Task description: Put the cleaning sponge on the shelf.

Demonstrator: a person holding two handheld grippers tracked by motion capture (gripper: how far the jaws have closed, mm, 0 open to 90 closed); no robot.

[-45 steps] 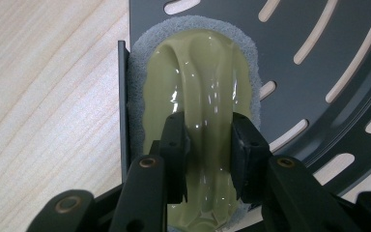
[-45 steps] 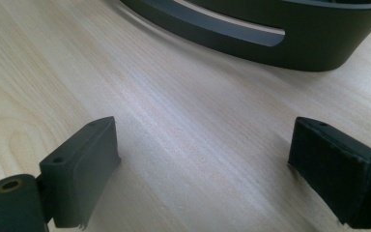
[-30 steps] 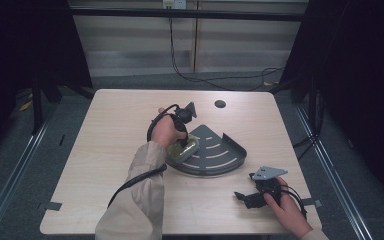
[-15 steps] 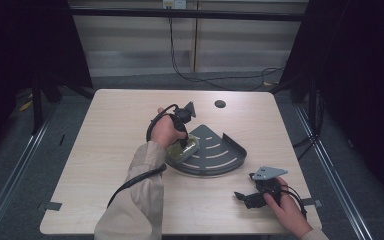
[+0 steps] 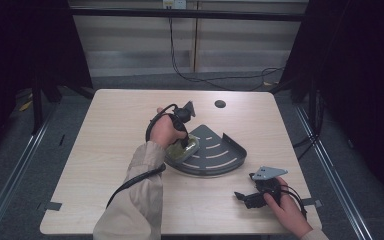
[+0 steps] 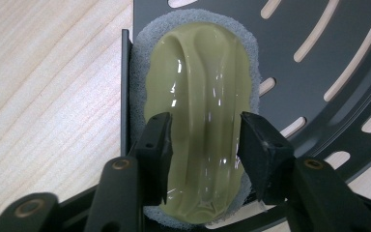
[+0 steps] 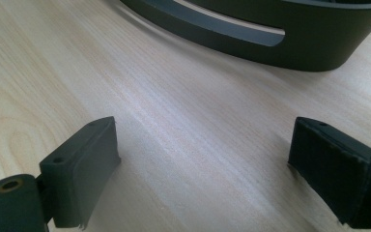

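Left claw (image 6: 203, 145) has just been opening—pads off the olive plastic-topped grey scrub sponge (image 6: 198, 111) on the dark slotted fan-shaped tray (image 6: 319, 58); lift straight up (right claw (image 7: 203, 164) wide, empty).

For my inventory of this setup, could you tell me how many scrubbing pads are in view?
1. A single scrubbing pad with a glossy green handle lies in the dark slotted tray, against its straight wall, between the jaws of the left gripper.

Wooden table (image 5: 110, 150) (dark round cap (image 5: 220, 104) on it).

No legible txt, labels, nos. or signs (any view).
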